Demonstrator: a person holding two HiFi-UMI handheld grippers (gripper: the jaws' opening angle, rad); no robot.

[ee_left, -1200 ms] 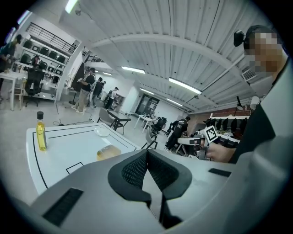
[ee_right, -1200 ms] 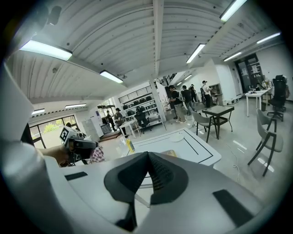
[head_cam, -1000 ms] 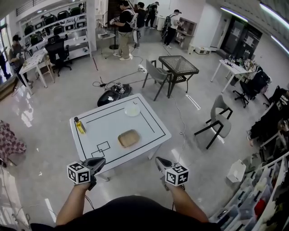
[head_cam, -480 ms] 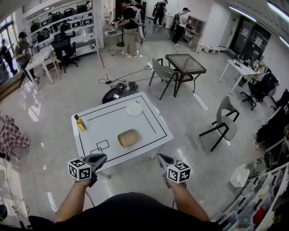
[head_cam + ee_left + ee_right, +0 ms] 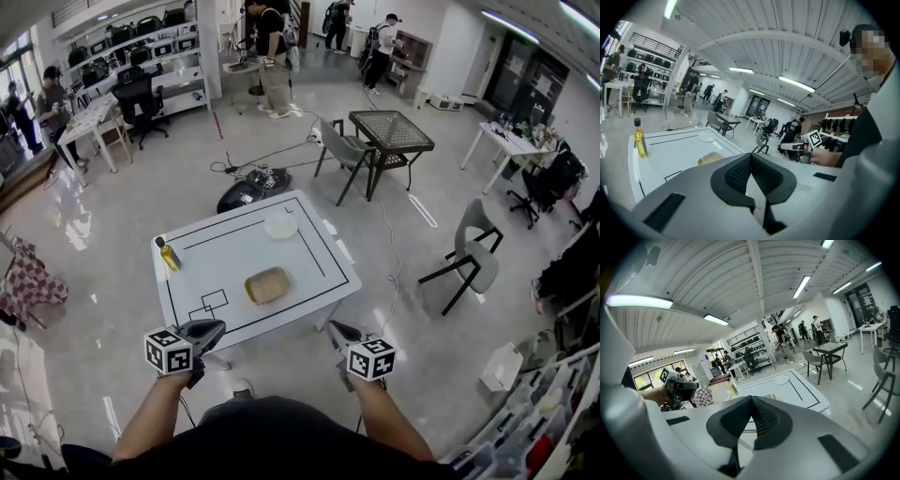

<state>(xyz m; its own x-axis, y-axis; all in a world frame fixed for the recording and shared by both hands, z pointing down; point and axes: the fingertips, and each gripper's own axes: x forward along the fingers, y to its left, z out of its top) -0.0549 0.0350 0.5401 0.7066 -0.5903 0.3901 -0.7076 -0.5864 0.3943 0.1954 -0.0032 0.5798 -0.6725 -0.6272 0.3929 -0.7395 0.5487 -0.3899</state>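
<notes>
**1. Left gripper** [image 5: 210, 330]. Held in the person's left hand, marker cube at its rear. The jaws are pressed together with nothing between them. It hangs just short of the table's near edge, not touching it.

**2. Bottle** [image 5: 168, 255]. Yellow liquid, dark cap, upright. It stands ahead of the left gripper and slightly to its left, well apart, close to the table's side edge.

**3. Table** [image 5: 309, 246]. White top with a black outline and small square marks. It lies ahead of both grippers.

**4. Tan loaf-like block** [image 5: 268, 285]. It lies ahead, between the lines of the two grippers. It is the nearest item on the table to each and is untouched.

**5. White dish** [image 5: 280, 226]. It sits beyond the block, toward the far edge.

**6. Right gripper** [image 5: 334, 330]. The jaws are closed and empty. It is near the table's near right corner, apart from it.

**7. Pale cable** [image 5: 389, 244] and **grey chair** [image 5: 469, 253]. Both are on the floor, ahead of the right gripper and to its right.

**Hazards, as judged**
- Jaws that meet the block while closed would likely shove it along the top rather than take it.
- The bottle is tall and narrow, so a sideways brush from the left gripper could topple it.
- The table corner sits close to the right gripper and could be clipped.
- The cable could catch a foot.
</notes>
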